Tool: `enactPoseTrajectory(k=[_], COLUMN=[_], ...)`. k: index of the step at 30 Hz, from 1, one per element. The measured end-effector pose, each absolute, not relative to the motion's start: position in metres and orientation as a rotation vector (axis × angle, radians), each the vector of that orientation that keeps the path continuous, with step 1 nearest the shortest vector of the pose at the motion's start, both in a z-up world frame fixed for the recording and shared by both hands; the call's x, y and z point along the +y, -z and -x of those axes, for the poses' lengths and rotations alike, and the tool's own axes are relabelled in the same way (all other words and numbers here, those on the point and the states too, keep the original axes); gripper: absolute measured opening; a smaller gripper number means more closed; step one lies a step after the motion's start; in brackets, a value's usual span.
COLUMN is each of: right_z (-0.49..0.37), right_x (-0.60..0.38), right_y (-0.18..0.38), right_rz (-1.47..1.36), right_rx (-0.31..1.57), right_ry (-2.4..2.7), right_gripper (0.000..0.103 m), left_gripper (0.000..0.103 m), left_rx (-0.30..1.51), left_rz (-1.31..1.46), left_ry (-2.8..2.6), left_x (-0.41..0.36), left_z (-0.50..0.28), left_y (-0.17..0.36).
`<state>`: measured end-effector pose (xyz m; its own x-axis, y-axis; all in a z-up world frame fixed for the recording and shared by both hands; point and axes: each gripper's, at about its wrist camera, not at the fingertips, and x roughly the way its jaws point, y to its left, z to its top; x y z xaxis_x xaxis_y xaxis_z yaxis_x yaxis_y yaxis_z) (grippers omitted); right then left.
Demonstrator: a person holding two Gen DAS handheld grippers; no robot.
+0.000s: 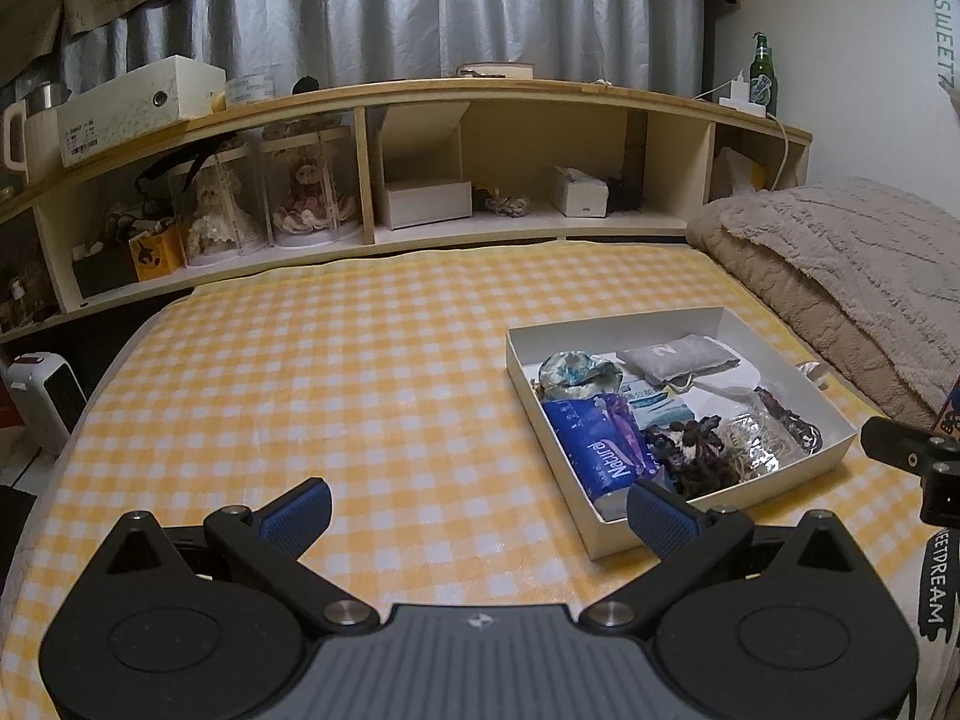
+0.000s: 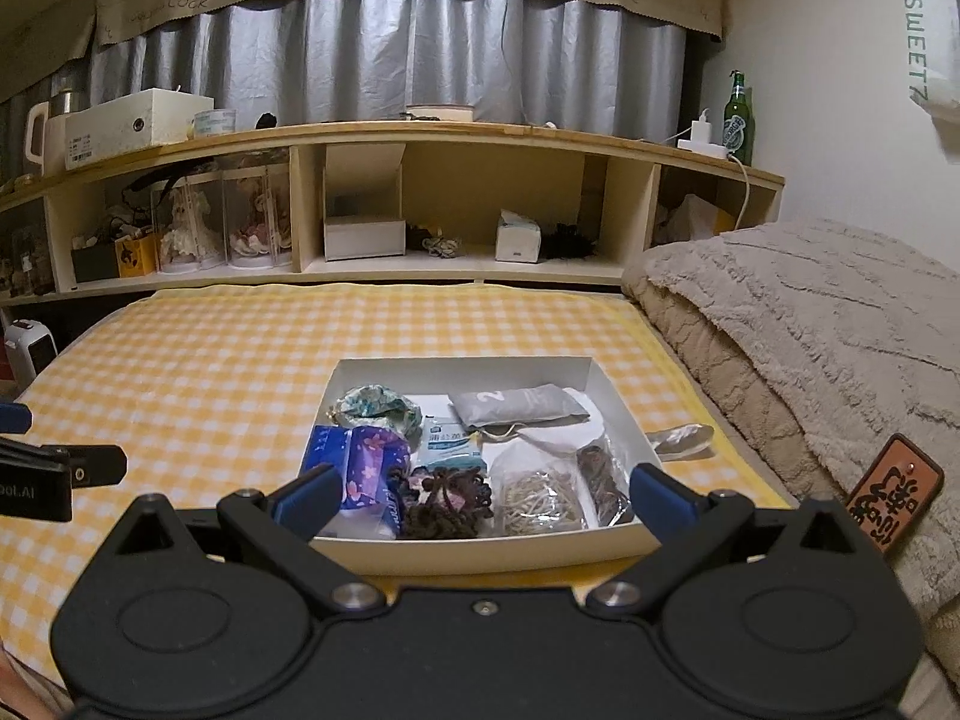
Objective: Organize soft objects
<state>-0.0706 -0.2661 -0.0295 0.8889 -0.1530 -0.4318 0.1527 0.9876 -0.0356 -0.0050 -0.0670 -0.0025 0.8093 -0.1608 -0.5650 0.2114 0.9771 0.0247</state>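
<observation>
Spread right gripper (image 2: 480, 495) fingers, box (image 2: 612, 399) ahead

Yellow-white checked bed sheet (image 2: 210, 360) covers mattress. Folded beige fleece blanket (image 2: 810, 324) along right side, orange patch (image 2: 894, 495) on its edge. Wooden shelf unit (image 2: 450, 138) behind bed; green bottle (image 2: 739, 117) and white charger (image 2: 702, 132) on top right, white box (image 2: 135, 120) on top left. Tissue box (image 2: 517, 237), dolls in clear cases (image 2: 222, 222) in compartments. Grey curtain (image 2: 390, 54) behind. White heater (image 1: 45, 399) on floor, left.

Dim indoor light, fisheye-bent edges, sharp
</observation>
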Motion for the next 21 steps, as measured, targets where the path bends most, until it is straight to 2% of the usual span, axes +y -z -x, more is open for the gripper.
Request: enactPoseTrajectory(k=[21], right_z=[0.0720], right_x=[-0.2642], right_y=[0.0303], right_rz=[-0.008], right_rx=[0.447], right_ry=[0.162], right_gripper=[0.103], left_gripper=[0.103], left_rx=[0.596], left_rz=[-0.088], left_ry=[0.201], left_x=[-0.0660], left_z=[0.0061], left_y=[0.0019])
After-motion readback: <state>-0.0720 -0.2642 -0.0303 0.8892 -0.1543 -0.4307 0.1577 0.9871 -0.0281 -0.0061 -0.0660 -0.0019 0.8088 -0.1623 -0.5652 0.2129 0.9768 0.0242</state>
